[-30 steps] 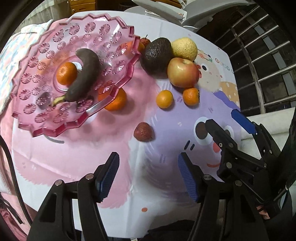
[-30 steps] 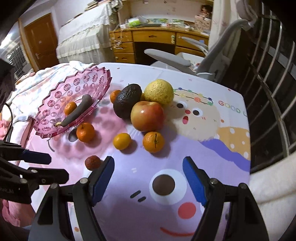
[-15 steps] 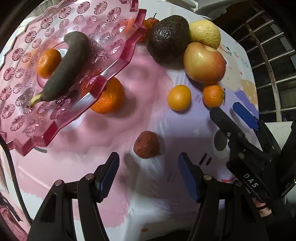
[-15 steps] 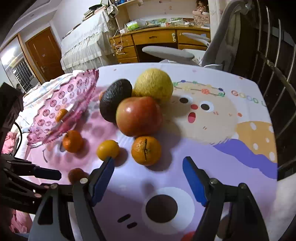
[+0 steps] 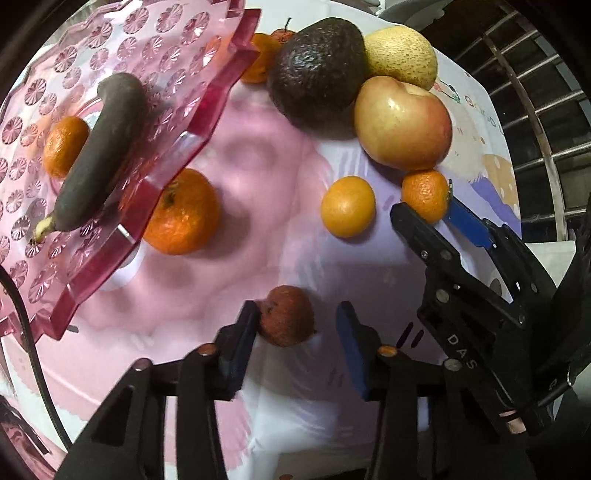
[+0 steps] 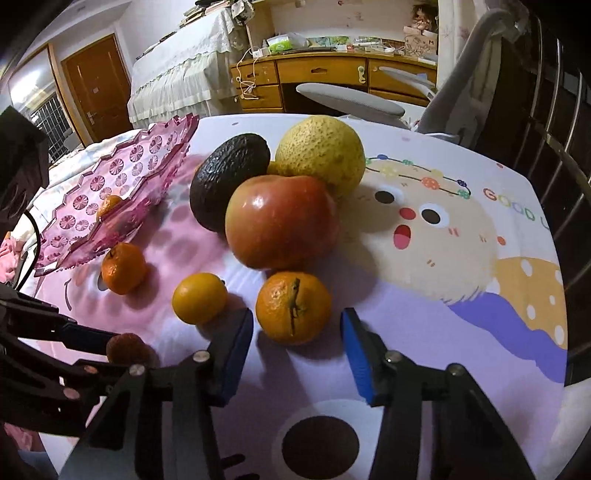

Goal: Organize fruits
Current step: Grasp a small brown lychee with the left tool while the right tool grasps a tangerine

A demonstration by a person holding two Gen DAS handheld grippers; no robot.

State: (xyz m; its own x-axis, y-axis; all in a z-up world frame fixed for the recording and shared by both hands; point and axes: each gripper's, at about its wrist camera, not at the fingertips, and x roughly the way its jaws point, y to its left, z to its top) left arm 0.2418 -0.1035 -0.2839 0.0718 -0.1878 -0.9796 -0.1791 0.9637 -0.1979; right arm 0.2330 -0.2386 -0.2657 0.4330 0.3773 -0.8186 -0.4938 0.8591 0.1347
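The pink glass plate is running off the left edge of the left wrist view, and its rim is covering part of a mandarin lying just beside it. Behind the plate, a small orange fruit and a red one are showing only as slivers past the avocado. In the right wrist view the plate's rim is hiding most of the mandarin inside it, and the banana is not showing there.
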